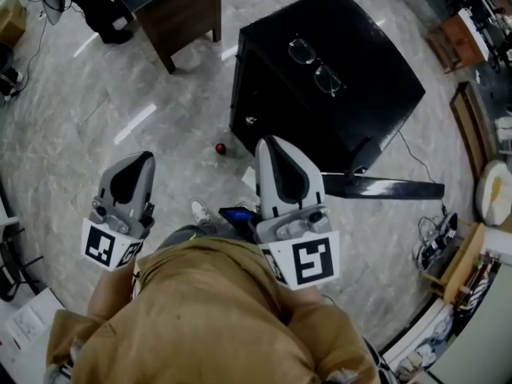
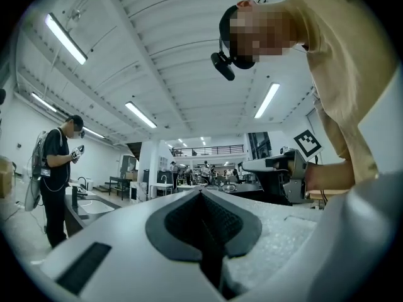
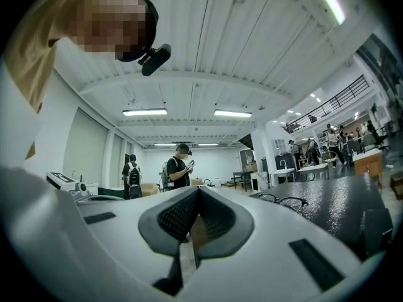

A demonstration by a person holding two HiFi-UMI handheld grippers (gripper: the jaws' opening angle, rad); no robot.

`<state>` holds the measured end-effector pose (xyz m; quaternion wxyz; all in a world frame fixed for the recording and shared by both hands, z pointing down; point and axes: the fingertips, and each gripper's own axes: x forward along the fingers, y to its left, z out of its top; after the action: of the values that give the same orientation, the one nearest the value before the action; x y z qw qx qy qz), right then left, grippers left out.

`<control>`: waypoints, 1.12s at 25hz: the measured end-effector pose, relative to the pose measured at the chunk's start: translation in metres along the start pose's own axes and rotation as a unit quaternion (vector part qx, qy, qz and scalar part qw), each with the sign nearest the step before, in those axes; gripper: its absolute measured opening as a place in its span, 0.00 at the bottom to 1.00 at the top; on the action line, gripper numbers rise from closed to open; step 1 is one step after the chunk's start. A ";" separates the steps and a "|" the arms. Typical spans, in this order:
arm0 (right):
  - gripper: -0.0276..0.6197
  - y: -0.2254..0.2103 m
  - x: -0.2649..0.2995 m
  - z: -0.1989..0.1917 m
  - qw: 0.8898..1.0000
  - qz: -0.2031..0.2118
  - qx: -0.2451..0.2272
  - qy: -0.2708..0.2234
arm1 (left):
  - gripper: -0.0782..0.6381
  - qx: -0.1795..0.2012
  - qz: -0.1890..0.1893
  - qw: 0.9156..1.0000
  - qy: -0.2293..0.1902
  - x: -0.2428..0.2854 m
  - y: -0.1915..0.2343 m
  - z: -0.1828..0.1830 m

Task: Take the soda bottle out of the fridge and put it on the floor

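A black mini fridge (image 1: 272,102) stands on the marble floor ahead of me, and a black panel (image 1: 384,187), which looks like its door, juts out at its near right corner. A small dark red round thing (image 1: 220,148) lies on the floor by the fridge's near left corner; I cannot tell what it is. No soda bottle shows clearly. My left gripper (image 1: 136,160) (image 2: 201,195) is shut and empty, held up at my left. My right gripper (image 1: 270,144) (image 3: 198,191) is shut and empty too, close to the fridge's near side. Both point out roughly level.
Eyeglasses (image 1: 316,66) (image 3: 289,201) lie on the fridge top. A wooden desk (image 1: 180,10) stands at the back left. Cables and a power strip (image 1: 436,242) lie at the right by shelving. Other people (image 3: 179,165) (image 2: 60,175) stand farther off in the room.
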<state>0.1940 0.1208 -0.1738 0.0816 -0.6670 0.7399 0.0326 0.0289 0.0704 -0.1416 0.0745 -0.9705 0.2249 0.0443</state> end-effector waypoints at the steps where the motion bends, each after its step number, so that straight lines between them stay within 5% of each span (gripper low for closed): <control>1: 0.04 0.001 0.001 -0.001 1.000 -0.003 -0.002 0.003 | 0.11 -0.002 0.005 1.000 0.004 -0.002 0.004 -0.003; 11: 0.04 0.028 0.016 -0.001 1.000 -0.015 -0.016 0.010 | 0.11 -0.010 0.033 0.999 0.007 -0.032 0.034 -0.013; 28: 0.04 0.056 0.001 -0.010 0.997 -0.031 -0.055 0.042 | 0.11 -0.028 0.020 0.999 -0.005 -0.051 0.050 -0.019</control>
<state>0.1379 0.1239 -0.1680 0.0144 -0.6937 0.7189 0.0427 -0.0374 0.0449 -0.1231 0.0472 -0.9674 0.2421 0.0569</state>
